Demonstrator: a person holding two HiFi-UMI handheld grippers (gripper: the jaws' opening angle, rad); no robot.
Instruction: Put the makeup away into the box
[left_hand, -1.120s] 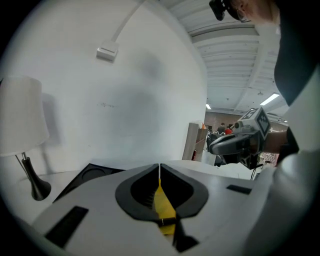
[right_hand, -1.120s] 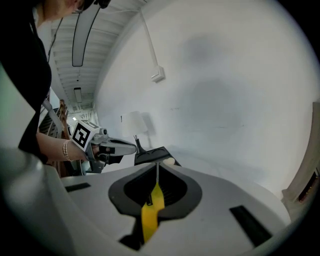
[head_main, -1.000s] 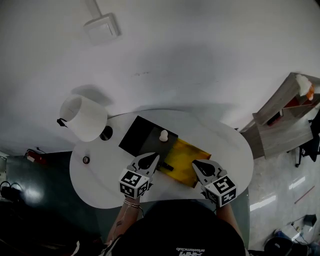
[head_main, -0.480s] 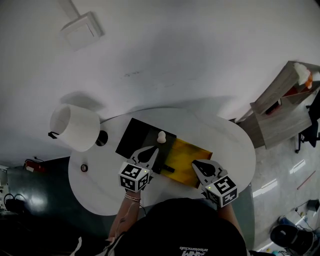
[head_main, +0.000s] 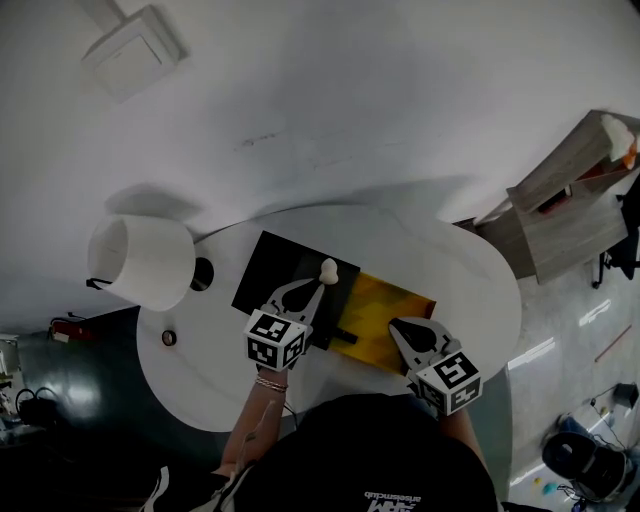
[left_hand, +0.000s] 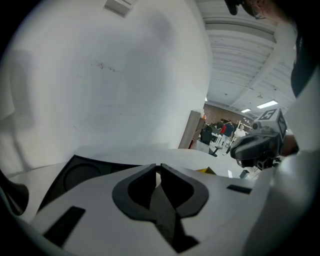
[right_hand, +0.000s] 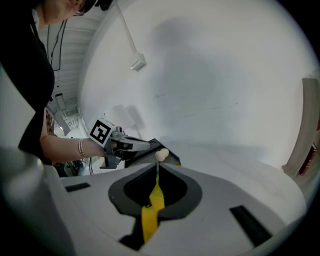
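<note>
Centrally, a white oval tabletop (head_main: 470, 290) carries a shallow open box (head_main: 262, 278) with one black half and one yellow half (head_main: 392, 308). The black half has a round recess, visible in the left gripper view (left_hand: 80, 175). A cream-white pear-shaped makeup piece (head_main: 328, 268) stands upright on the black half, at its far edge, close to where the yellow half begins.

The left tool (head_main: 312, 290) is held over the black half, its jaws clenched together with nothing between them (left_hand: 159, 168). Its tip lies just beside the makeup piece (right_hand: 161, 155); whether the two touch cannot be told. The right tool (head_main: 396, 324) is held over the near corner of the yellow half, well apart from the makeup piece. Its jaws are likewise clenched and empty (right_hand: 157, 169); the yellow seen through the slot behind them is the box below.

At the tabletop's left end stands a white cylindrical lampshade (head_main: 140, 262). A wooden shelf unit (head_main: 575, 200) stands at the right, beyond the tabletop, and a white wall (head_main: 380, 100) fills the background.
</note>
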